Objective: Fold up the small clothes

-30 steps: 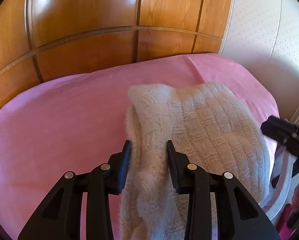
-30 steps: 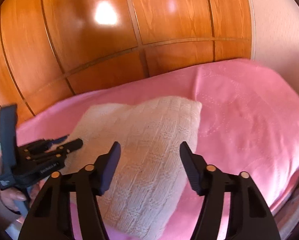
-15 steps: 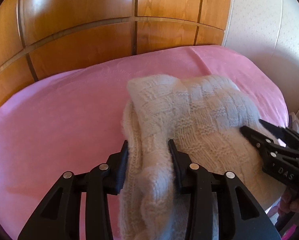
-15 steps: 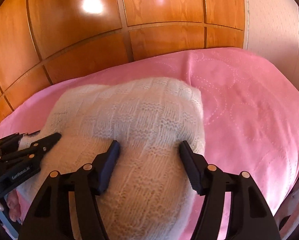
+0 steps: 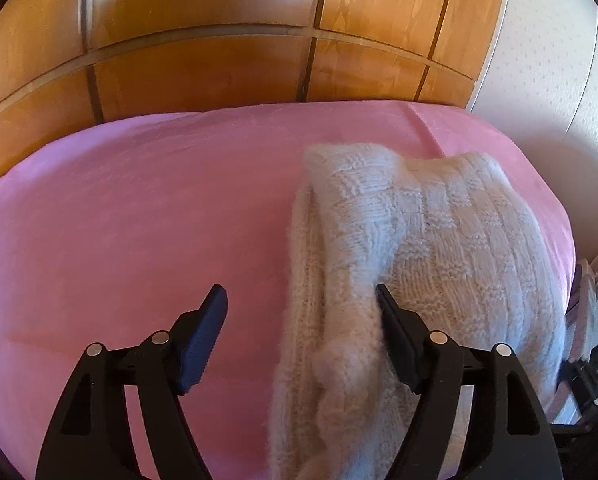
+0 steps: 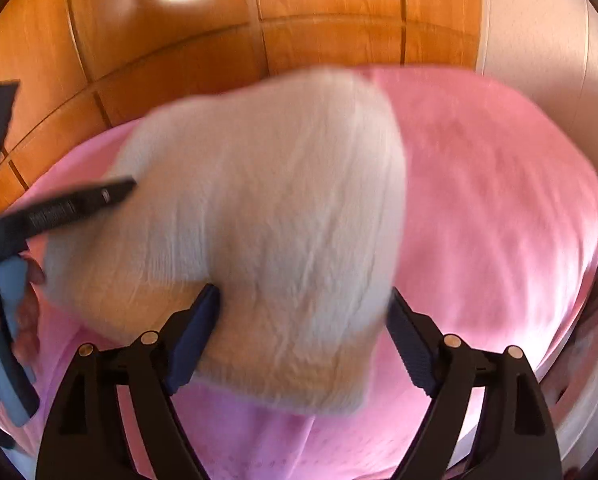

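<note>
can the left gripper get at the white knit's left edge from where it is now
Probably yes. The left gripper has its jaws opening, and the white knit already has its left edge lying between them on the pink cover, with nothing else in the way.

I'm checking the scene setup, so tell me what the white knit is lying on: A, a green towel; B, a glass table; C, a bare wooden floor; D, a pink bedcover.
D: the knit lies on the pink bedcover, which shows on both sides of it, with wood panels behind.
</note>
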`<state>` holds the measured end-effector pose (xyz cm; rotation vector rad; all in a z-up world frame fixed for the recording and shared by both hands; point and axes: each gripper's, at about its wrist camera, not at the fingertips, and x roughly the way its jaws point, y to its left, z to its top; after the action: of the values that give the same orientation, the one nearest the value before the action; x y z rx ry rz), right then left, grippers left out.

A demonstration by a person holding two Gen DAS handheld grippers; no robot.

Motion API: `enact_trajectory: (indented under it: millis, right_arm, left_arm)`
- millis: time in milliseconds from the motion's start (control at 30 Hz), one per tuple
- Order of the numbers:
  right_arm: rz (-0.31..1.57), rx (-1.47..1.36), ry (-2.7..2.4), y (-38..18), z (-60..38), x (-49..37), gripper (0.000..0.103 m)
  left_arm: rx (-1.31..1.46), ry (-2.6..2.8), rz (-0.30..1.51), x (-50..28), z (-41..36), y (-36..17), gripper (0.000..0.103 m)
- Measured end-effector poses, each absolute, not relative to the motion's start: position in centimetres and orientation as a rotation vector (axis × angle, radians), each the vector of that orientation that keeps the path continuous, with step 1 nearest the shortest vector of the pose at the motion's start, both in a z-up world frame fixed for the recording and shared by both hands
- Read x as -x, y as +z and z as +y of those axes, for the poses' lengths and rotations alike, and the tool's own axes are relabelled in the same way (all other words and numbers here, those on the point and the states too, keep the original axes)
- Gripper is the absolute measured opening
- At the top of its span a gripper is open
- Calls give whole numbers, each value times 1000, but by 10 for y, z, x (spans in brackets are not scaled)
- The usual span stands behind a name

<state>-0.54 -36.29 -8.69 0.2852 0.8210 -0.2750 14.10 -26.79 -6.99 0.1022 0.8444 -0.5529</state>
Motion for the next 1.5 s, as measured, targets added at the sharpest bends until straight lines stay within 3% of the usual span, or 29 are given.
enact_trajectory:
  millis: [67,367,400,867,1500]
  right_arm:
    - [813,-287,-284,-79,-362,10,81]
    - [644,-249,-443,-21,-345,41,100]
    - [628,-250,-464,-17,-340,44,100]
    - [601,-176,-478,-11,-305,51,101]
    - [591,-165,-482,-8,-300,50,100]
  left_arm:
    - [-110,-537,822,-132,-262,-65,75]
    - [-108,-470,763,-85,-228,-42,83]
    - [-100,-467,750,-79,-224,-39,87]
    - [-104,-408,649,-38,-205,-19,98]
    - [-121,-396,609,-30,-206,-10,98]
